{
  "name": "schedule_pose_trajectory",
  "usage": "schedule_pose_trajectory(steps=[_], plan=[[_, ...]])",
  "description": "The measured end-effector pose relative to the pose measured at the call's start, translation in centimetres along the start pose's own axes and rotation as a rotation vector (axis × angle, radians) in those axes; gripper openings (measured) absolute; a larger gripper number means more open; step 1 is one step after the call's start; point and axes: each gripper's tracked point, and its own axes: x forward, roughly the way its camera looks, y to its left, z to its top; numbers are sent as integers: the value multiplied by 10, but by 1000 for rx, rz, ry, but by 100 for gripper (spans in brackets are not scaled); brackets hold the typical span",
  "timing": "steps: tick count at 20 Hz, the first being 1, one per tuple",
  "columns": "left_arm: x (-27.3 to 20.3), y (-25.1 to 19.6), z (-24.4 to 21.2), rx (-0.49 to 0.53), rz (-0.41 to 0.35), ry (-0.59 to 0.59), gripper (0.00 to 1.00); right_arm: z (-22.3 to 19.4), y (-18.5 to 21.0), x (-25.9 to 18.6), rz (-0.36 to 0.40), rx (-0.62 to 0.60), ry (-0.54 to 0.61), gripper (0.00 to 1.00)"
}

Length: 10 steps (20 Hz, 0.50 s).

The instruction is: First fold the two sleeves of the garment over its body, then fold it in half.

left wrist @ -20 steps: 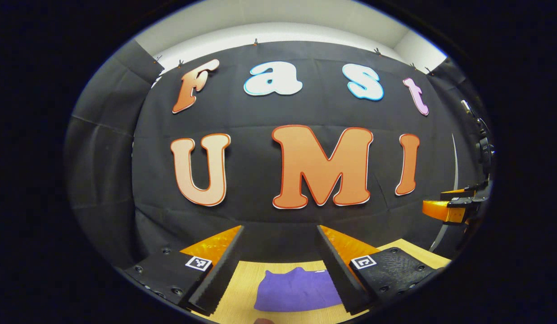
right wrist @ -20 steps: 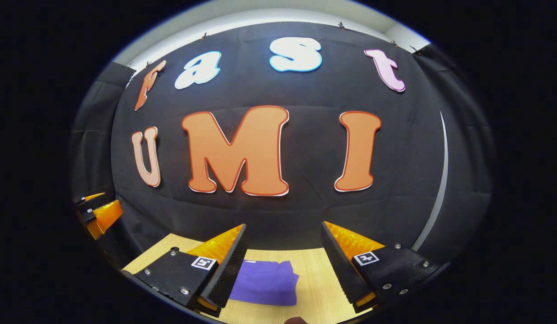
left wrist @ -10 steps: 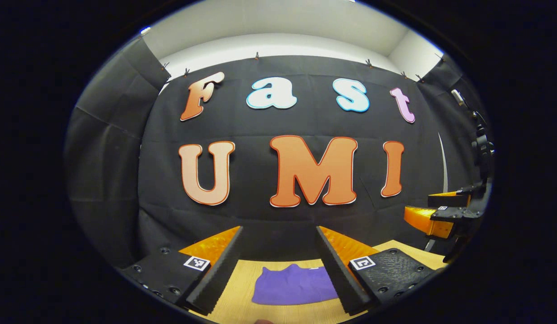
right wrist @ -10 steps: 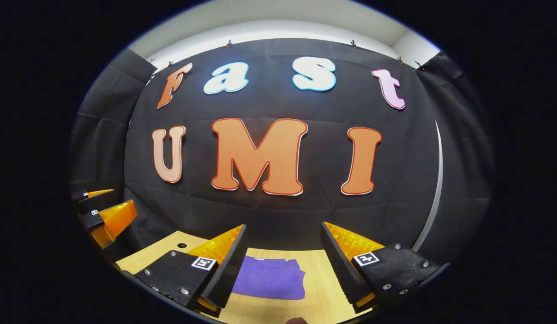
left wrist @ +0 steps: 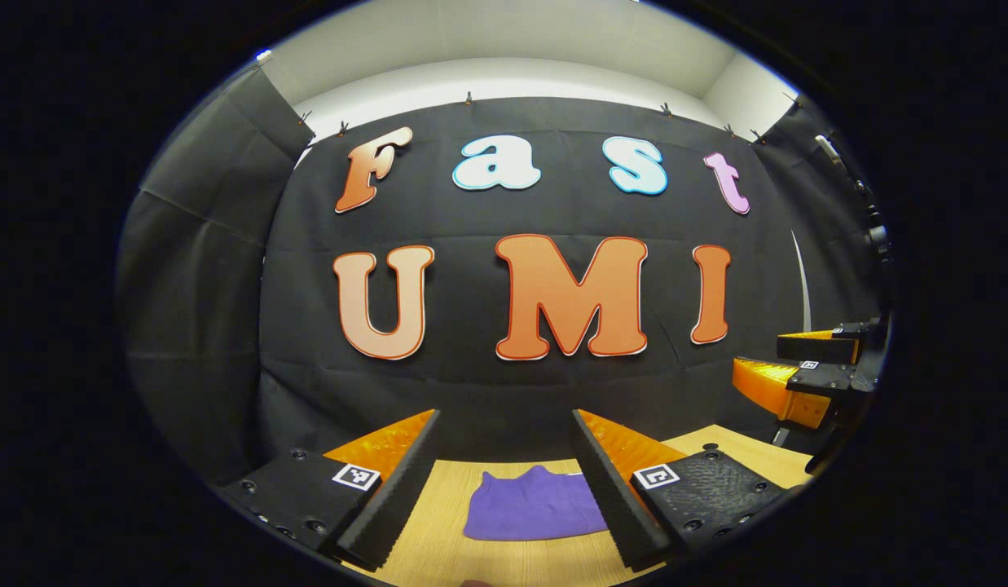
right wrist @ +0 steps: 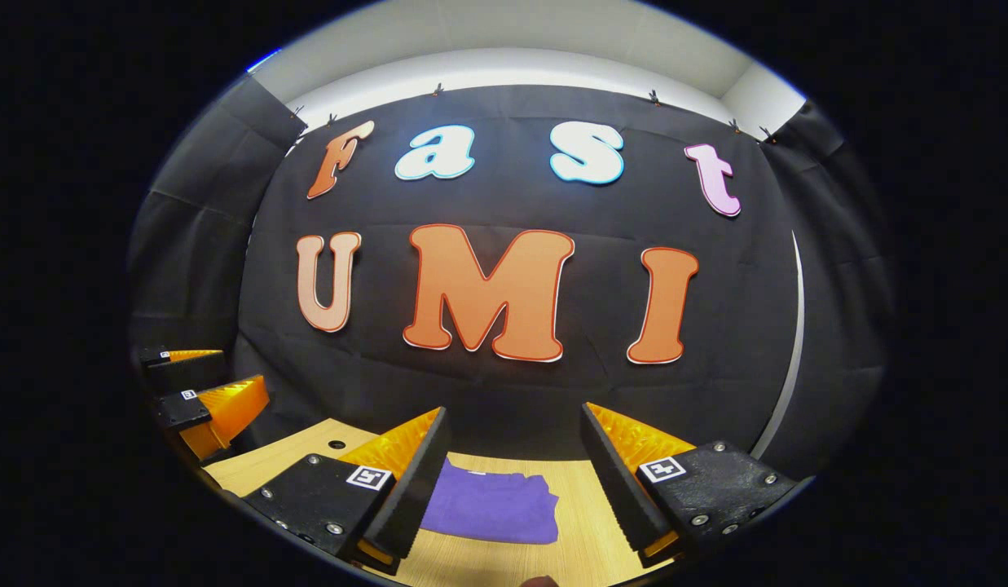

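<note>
Both views: even, moderately bright light from overhead. Shadows soft, no glare. Focus sharp at centre; heavy fisheye bending twd edges, rim dims.

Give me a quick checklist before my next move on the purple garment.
1. Left tongs open with nothing between the fingers: ok.
2. Right tongs open with nothing between the fingers: ok.
3. Purple garment lies on the wooden table as a compact shape, apart from both tongs: ok.
4. Sleeves folded over the body: cannot tell; no sleeve sticks out, but the layers are too small to read.
5. Folded in half: cannot tell from this low angle.
6. Tongs apart from each other, the right one off to the side in the left gripper view: ok.
</note>
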Motion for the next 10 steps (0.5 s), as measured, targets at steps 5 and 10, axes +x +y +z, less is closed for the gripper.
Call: schedule_pose_trajectory(steps=[5, 10], plan=[[-4, -6, -2, 15, -8, 9, 97, -2, 0, 0, 3, 5, -2, 94], [-6, -10, -3, 15, -18, 9, 99, -10, 4, -3, 16, -1, 17, 95]])
